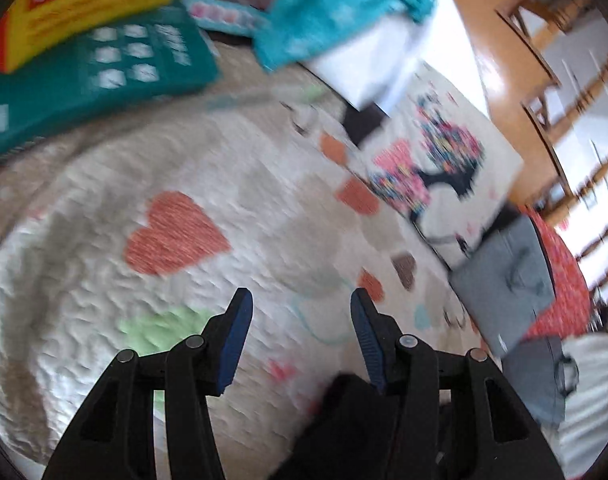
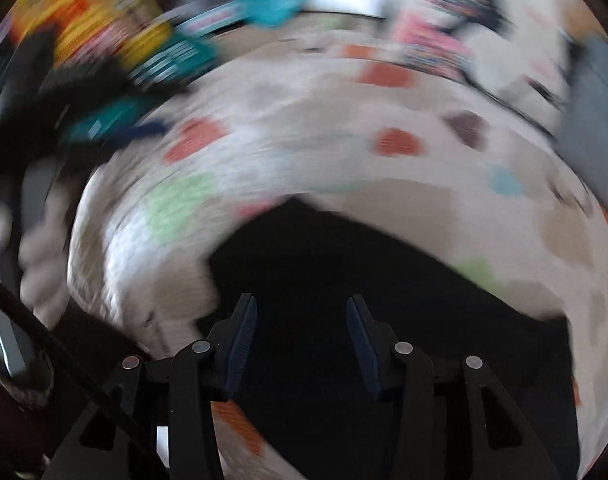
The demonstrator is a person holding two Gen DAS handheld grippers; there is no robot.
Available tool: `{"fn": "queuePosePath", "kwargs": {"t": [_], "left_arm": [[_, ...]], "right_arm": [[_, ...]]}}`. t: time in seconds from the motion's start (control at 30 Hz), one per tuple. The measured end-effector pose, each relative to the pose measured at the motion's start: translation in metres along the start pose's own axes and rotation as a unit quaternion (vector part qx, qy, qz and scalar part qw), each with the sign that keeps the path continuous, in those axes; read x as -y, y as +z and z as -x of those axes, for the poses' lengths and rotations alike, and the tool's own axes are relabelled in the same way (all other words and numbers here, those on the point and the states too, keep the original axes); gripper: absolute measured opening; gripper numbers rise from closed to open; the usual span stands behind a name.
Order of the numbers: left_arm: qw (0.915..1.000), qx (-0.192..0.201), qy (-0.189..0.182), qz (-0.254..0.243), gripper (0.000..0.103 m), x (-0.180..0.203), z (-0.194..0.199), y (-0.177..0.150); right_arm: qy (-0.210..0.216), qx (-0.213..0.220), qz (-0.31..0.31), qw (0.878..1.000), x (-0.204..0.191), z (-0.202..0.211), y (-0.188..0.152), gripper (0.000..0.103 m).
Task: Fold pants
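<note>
Black pants point(image 2: 344, 272) lie on a white quilt point(image 2: 304, 152) with coloured hearts; the right wrist view is blurred by motion. My right gripper point(image 2: 302, 308) is open and empty, its jaws apart just above the pants. In the left wrist view my left gripper point(image 1: 300, 300) is open and empty over the quilt point(image 1: 104, 272), and a dark piece of the pants point(image 1: 344, 420) shows under its right finger at the bottom. The other gripper shows as a dark blur at the left of the right wrist view point(image 2: 44, 112).
At the back lie a green box point(image 1: 84, 80), a yellow-red box point(image 1: 84, 4), a turquoise cloth point(image 1: 344, 4) and a white box point(image 1: 368, 64). At the right are a printed cushion point(image 1: 436, 168), a grey bag point(image 1: 508, 276), a red cloth point(image 1: 564, 280) and wooden chairs point(image 1: 576, 80).
</note>
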State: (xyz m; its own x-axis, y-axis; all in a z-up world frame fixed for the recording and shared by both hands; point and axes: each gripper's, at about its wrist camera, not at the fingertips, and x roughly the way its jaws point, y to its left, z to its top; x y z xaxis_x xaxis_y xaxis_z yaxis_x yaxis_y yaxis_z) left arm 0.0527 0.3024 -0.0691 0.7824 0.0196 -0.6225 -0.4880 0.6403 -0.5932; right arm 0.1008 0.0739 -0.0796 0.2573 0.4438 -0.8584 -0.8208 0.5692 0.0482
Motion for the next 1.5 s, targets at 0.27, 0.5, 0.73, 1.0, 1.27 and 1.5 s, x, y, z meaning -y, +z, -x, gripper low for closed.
{"fn": "queuePosePath", "kwargs": {"t": [0.27, 0.5, 0.73, 1.0, 1.27, 1.5], "left_arm": [[0.9979, 0.015, 0.004, 0.063, 0.049, -0.032, 0.006, 0.012], [0.9961, 0.033, -0.003, 0.081, 0.049, -0.039, 0.014, 0.014], [0.9967, 0.037, -0.003, 0.072, 0.049, -0.035, 0.016, 0.011], [0.999, 0.019, -0.039, 0.009, 0.049, 0.002, 0.006, -0.005], [0.9787, -0.07, -0.119, -0.151, 0.051, 0.092, -0.021, -0.066], [0.9406, -0.191, -0.102, -0.262, 0.051, 0.146, -0.07, -0.15]], "right_arm": [[-0.054, -0.03, 0.055, 0.997, -0.039, -0.042, -0.006, 0.014], [0.052, -0.017, -0.046, 0.997, -0.025, -0.009, -0.01, 0.01], [0.121, -0.073, -0.094, 0.985, -0.031, -0.053, -0.037, 0.025], [0.098, -0.006, -0.119, 0.988, -0.011, 0.006, -0.056, 0.061], [-0.045, 0.012, -0.265, 0.963, 0.118, 0.104, -0.145, 0.061], [-0.214, 0.031, -0.454, 0.864, 0.253, 0.224, -0.264, 0.061]]}}
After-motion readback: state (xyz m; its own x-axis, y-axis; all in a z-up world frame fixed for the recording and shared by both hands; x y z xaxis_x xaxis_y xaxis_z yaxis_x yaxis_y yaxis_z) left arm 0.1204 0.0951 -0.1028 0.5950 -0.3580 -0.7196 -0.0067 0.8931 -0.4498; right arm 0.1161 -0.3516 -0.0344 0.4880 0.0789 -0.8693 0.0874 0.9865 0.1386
